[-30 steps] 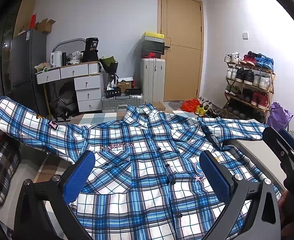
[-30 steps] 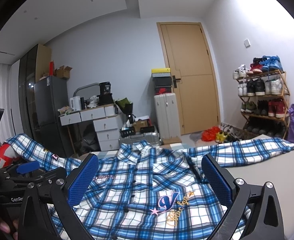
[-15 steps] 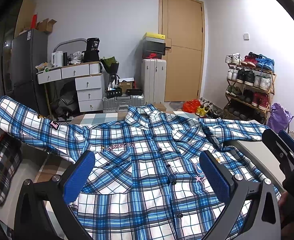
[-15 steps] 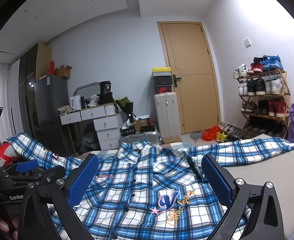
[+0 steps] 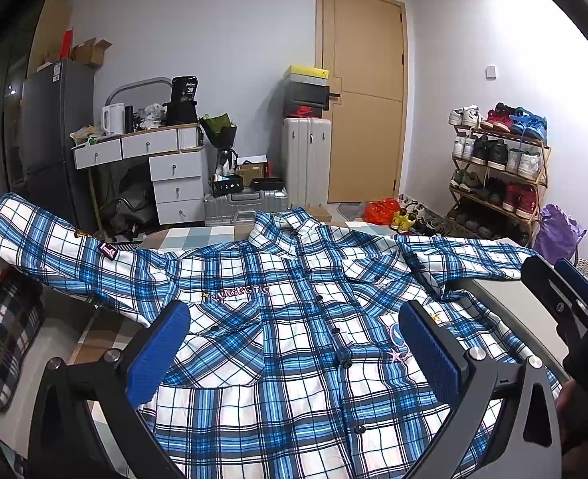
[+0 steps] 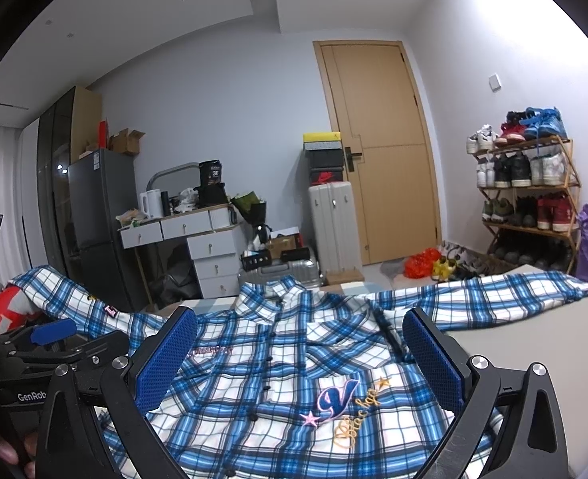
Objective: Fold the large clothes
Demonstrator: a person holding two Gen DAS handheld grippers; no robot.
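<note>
Both claws, left gripper (image 5: 294,353) and right gripper (image 6: 299,359), hover spread wide and empty over plaid shirt (image 5: 278,343) lying flat buttoned on table (image 6: 533,343), sleeves out toward 9 and 2 o'clock, no fold made yet.

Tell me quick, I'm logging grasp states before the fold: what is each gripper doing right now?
Left gripper: open, holding nothing, above the plaid shirt.
Right gripper: open, holding nothing, above the same shirt.

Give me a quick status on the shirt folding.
Left gripper and right gripper open, empty, above the plaid shirt. Shirt flat, buttoned, unfolded, sleeves spread. Nothing on it.
</note>
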